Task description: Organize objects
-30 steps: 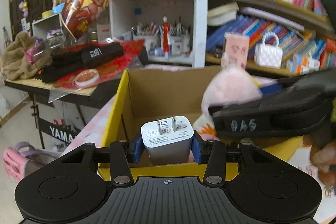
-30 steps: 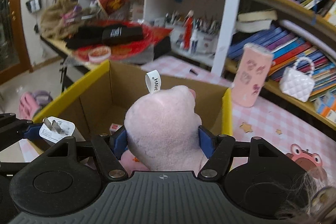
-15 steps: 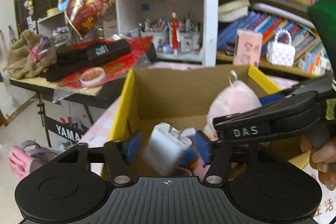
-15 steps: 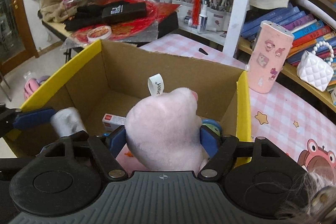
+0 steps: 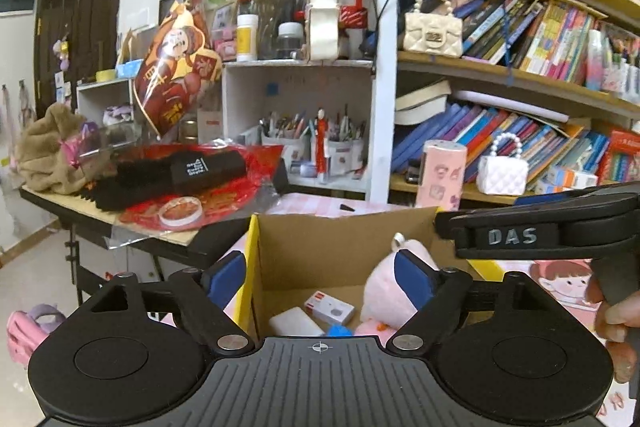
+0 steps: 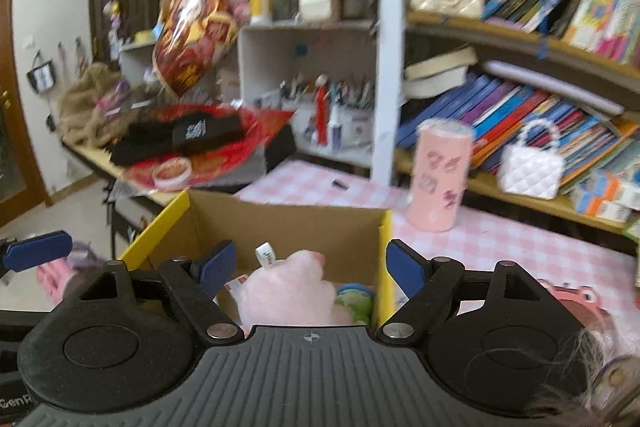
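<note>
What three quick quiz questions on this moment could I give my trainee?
1. True or false: the pink plush lies inside the box.
2. Which stands outside the box? A) white charger B) pink tumbler C) small red-and-white carton
3. What does the left hand-held gripper hold?

Key: 1 true; 2 B; 3 nothing, its jaws are opening with nothing pressed between the pads.

A cluttered home study: crammed bookshelves (image 5: 520,39), pen pots (image 5: 280,143), pink checked tablecloth (image 6: 500,247).
</note>
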{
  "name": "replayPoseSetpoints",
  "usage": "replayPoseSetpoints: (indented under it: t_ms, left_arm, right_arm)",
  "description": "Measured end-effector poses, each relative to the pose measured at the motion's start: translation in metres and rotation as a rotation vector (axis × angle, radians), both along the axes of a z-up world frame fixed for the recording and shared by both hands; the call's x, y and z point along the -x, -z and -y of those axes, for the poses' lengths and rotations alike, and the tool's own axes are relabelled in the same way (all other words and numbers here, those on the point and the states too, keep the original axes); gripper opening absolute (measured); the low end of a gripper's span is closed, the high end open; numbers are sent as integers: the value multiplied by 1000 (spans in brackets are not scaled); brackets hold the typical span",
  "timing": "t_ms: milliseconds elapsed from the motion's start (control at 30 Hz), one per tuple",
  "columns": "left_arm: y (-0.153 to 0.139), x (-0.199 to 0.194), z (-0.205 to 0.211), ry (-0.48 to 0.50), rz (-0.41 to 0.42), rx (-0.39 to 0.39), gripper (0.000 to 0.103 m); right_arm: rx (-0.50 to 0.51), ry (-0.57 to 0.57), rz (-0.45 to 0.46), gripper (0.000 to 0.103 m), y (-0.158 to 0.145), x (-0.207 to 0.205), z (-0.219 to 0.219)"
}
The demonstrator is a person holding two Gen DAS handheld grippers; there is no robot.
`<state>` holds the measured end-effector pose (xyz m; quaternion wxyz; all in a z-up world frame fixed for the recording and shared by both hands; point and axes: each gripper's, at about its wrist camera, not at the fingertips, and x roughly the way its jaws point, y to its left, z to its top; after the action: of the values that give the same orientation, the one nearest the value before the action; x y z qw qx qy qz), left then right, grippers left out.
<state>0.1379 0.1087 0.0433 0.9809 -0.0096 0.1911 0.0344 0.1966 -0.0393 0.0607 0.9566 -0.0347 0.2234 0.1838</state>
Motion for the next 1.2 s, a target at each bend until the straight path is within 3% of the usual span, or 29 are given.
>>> replayPoseSetpoints:
  t_ms: [233, 600, 1200]
  left_arm:
    - [9, 36, 1, 35, -39, 2, 89]
    - [33, 91, 3, 88, -132, 15, 92]
    - [58, 133, 74, 277, -222, -15, 92]
  right_arm:
    - [16, 136, 30, 83, 5, 57, 22]
    - [82, 297, -70, 83, 45, 141, 43]
    - [74, 565, -160, 83, 83, 231, 98]
